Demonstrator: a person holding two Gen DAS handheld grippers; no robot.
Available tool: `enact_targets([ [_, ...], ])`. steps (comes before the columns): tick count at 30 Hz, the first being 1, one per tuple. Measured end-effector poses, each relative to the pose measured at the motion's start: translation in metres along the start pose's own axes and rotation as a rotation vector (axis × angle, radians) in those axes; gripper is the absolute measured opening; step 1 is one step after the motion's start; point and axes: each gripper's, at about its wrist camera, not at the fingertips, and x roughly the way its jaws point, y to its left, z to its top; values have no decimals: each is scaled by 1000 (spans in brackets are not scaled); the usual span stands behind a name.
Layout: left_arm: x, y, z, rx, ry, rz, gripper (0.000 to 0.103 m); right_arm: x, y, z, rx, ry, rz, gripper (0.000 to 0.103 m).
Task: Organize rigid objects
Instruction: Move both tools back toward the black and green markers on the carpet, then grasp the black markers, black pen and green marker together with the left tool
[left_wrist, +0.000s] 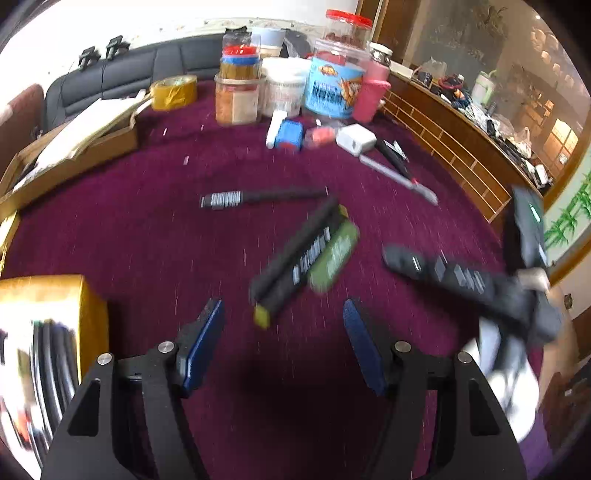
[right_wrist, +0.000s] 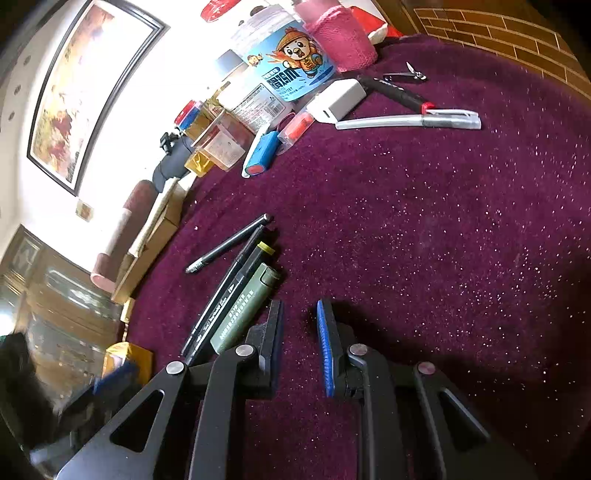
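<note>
On the purple cloth lie a thin black pen (left_wrist: 258, 197) (right_wrist: 229, 244), a black marker with yellow ends (left_wrist: 295, 258) (right_wrist: 229, 291) and an olive green tube (left_wrist: 334, 254) (right_wrist: 245, 306) side by side. My left gripper (left_wrist: 283, 314) is open and empty just in front of the marker. My right gripper (right_wrist: 300, 314) is open and empty, right of the green tube; it shows blurred at the right of the left wrist view (left_wrist: 461, 277). Farther back lie a white charger (left_wrist: 355, 139) (right_wrist: 338, 99), a silver pen (left_wrist: 399, 177) (right_wrist: 410, 120) and a blue battery pack (left_wrist: 290, 134) (right_wrist: 262, 151).
Jars and tubs (left_wrist: 291, 81) (right_wrist: 280, 74) stand at the back of the table, with a pink cup (left_wrist: 371, 96) (right_wrist: 338, 37). A cardboard box (left_wrist: 74, 147) sits at the left, yellow tape (left_wrist: 173, 91) behind it. A gold box (left_wrist: 48, 306) (right_wrist: 125, 360) holding pens is near left.
</note>
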Motion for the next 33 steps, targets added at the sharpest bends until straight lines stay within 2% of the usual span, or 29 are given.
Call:
enact_targets([
  [2, 14, 3, 19, 11, -22, 3, 65, 3, -4, 3, 17, 5, 23, 15],
  [5, 39, -1, 35, 68, -6, 12, 65, 5, -8, 5, 30, 11, 49, 15],
  [10, 80, -8, 31, 106, 89, -17, 67, 8, -10, 9, 38, 17, 57, 15],
  [11, 79, -8, 29, 84, 70, -48, 67, 8, -10, 9, 40, 17, 58, 15],
  [13, 79, -15, 21, 80, 128, -97, 63, 8, -11, 9, 47, 19, 63, 15],
  [15, 73, -30, 10, 165, 134, -73, 60, 8, -13, 10, 61, 22, 72, 16],
  [17, 67, -36, 3, 192, 179, -142, 52, 8, -16, 10, 80, 27, 84, 16],
  [18, 62, -35, 4, 179, 175, -164, 52, 8, -18, 10, 91, 30, 93, 16],
  [20, 52, -28, 17, 162, 101, -134, 52, 7, -21, 10, 111, 34, 106, 16],
  [21, 49, -20, 28, 156, 37, -82, 52, 7, -21, 10, 118, 34, 111, 16],
  [24, 62, -3, 54, 163, -44, -4, 52, 7, -22, 9, 122, 33, 115, 16],
  [28, 97, 5, 69, 265, 4, 58, 53, 8, -19, 9, 95, 26, 99, 16],
  [30, 115, -1, 69, 337, 61, 58, 55, 8, -17, 10, 85, 23, 91, 16],
  [31, 120, -4, 66, 378, 71, 70, 60, 8, -17, 10, 82, 22, 88, 16],
  [33, 117, -13, 61, 442, 31, 76, 61, 9, -16, 10, 76, 21, 84, 16],
])
